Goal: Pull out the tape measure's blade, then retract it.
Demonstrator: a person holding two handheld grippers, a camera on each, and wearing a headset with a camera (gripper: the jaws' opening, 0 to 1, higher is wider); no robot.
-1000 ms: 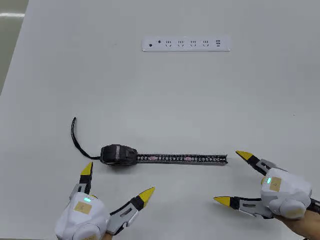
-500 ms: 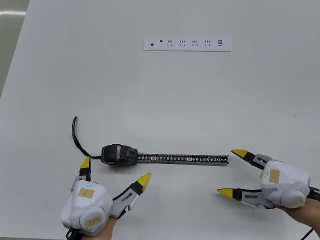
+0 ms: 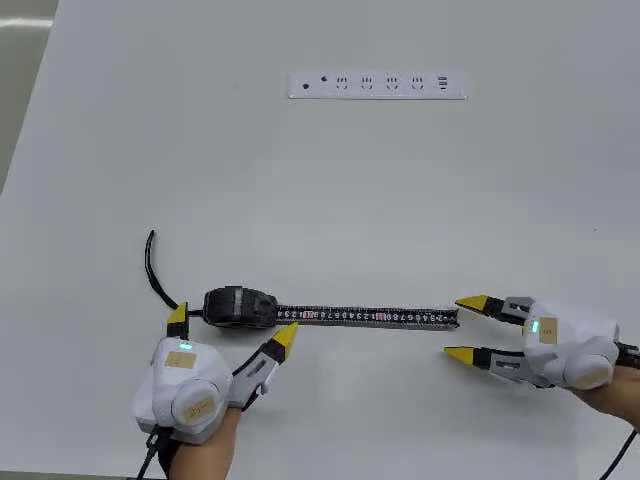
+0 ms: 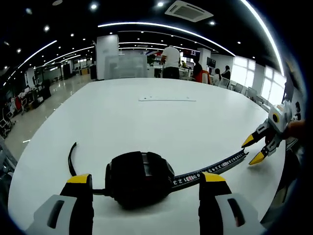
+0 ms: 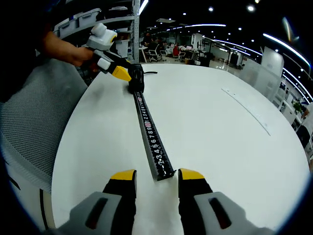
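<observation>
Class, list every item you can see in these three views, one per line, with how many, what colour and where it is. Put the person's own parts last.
table: one, white, under everything.
power strip: one, white, at the table's far side.
tape measure case: one, black, near left on the table.
blade: one, dark with pale numbers, pulled out flat to the right of the case.
strap: one, black, curling left from the case.
people: several, far background beyond the table.
left gripper: one, white with yellow tips, open, just behind the case.
right gripper: one, white with yellow tips, open, at the blade's free end.
hands: two, holding the grippers.
</observation>
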